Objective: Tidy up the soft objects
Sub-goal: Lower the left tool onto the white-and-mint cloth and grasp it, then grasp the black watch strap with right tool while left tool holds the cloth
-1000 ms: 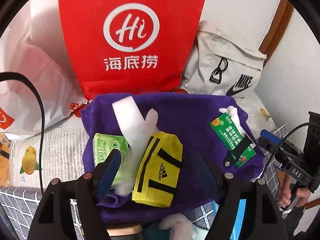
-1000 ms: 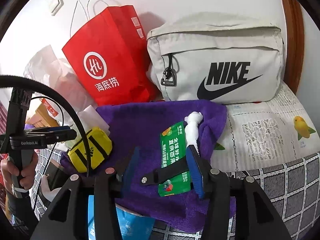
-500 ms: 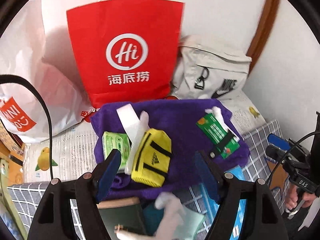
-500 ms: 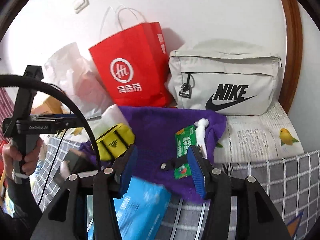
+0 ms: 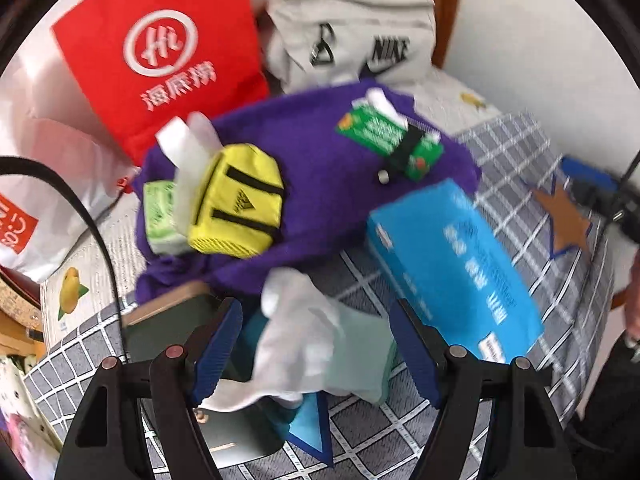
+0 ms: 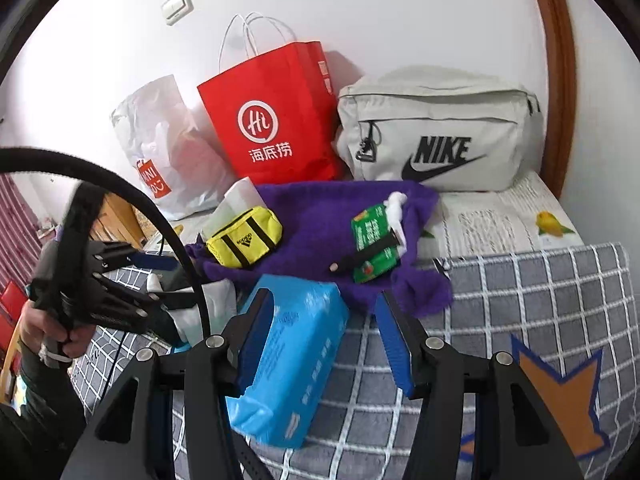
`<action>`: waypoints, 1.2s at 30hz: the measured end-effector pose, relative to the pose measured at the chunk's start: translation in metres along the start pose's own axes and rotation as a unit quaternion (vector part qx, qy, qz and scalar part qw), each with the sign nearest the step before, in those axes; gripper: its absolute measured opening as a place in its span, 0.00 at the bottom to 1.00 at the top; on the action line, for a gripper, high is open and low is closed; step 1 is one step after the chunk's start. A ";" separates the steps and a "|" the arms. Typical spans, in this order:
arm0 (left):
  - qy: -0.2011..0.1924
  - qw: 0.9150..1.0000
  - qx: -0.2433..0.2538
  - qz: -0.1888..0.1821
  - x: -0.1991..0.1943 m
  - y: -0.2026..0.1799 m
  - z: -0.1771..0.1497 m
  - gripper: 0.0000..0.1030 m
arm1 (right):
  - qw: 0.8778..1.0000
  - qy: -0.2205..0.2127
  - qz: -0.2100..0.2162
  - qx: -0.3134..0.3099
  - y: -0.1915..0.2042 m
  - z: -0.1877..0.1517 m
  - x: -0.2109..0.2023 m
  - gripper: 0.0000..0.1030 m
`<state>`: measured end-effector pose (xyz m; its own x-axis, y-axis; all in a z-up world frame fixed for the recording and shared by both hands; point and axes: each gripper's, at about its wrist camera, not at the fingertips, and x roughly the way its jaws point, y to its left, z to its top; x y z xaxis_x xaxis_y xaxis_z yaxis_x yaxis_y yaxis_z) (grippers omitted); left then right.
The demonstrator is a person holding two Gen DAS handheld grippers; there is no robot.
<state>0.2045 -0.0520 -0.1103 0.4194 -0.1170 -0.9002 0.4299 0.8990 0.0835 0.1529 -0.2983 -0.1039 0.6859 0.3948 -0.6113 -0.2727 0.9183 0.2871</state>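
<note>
While the blue tissue pack [image 6: 292,364] lies on the checked bed cover [image 6: 520,308] just beside the purple towel [image 6: 320,232], your right claw [image 6: 324,344] hangs wide open over it, empty; your left claw [image 5: 316,352] gapes around white tissue [image 5: 304,328], gripping nothing.

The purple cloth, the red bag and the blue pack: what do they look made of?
Purple cloth: probably fleece or terry, its surface fuzzy and matte. Red bag: paper, going by its crisp folds, flat matte sides and thin cord handles. Blue pack: likely thin plastic film, glossy and crinkled at its sealed end.
</note>
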 end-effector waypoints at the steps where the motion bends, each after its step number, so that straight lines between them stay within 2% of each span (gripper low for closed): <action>1: 0.005 1.000 0.010 0.004 0.004 -0.004 -0.002 0.72 | 1.000 -0.001 -0.001 0.002 -0.001 -0.003 -0.004 0.51; 3: 0.013 0.999 0.039 0.016 0.011 -0.013 -0.005 0.72 | 1.000 -0.002 -0.002 0.006 -0.003 -0.010 -0.012 0.51; 11: 0.049 0.993 0.099 0.040 0.033 -0.030 -0.016 0.72 | 1.000 0.008 -0.004 0.016 -0.010 -0.028 -0.019 0.52; 12: 0.052 0.993 0.102 0.041 0.035 -0.031 -0.017 0.70 | 1.000 0.009 -0.004 0.017 -0.010 -0.029 -0.019 0.52; 13: 0.055 0.992 0.105 0.039 0.037 -0.032 -0.018 0.65 | 1.000 0.010 -0.004 0.017 -0.010 -0.030 -0.019 0.52; 15: 0.062 0.991 0.112 0.031 0.040 -0.034 -0.019 0.39 | 1.000 0.012 -0.003 0.016 -0.009 -0.032 -0.018 0.52; 18: 0.080 0.991 0.104 0.025 0.048 -0.030 -0.022 0.21 | 1.000 0.014 -0.002 0.015 -0.008 -0.035 -0.016 0.52; 19: 0.080 0.991 0.103 0.017 0.049 -0.029 -0.023 0.18 | 1.000 0.015 -0.002 0.016 -0.008 -0.035 -0.016 0.52; 21: 0.069 0.993 0.090 0.007 0.047 -0.026 -0.025 0.14 | 1.000 0.016 0.000 0.017 -0.008 -0.037 -0.015 0.52; 27: -0.002 0.998 0.036 -0.047 0.008 -0.013 -0.028 0.13 | 1.000 0.022 0.000 0.022 -0.010 -0.042 -0.012 0.52; 32: -0.051 0.996 -0.011 -0.070 -0.021 0.001 -0.030 0.13 | 0.999 0.035 0.014 0.016 -0.006 -0.048 -0.014 0.52; 36: -0.073 0.993 -0.037 -0.087 -0.030 0.009 -0.026 0.13 | 0.997 0.059 0.040 -0.032 0.010 -0.063 -0.023 0.52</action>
<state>0.1755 -0.0292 -0.0933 0.4574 -0.3278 -0.8267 0.4487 0.8877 -0.1037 0.0917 -0.2964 -0.1333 0.5774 0.4638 -0.6719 -0.3676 0.8825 0.2933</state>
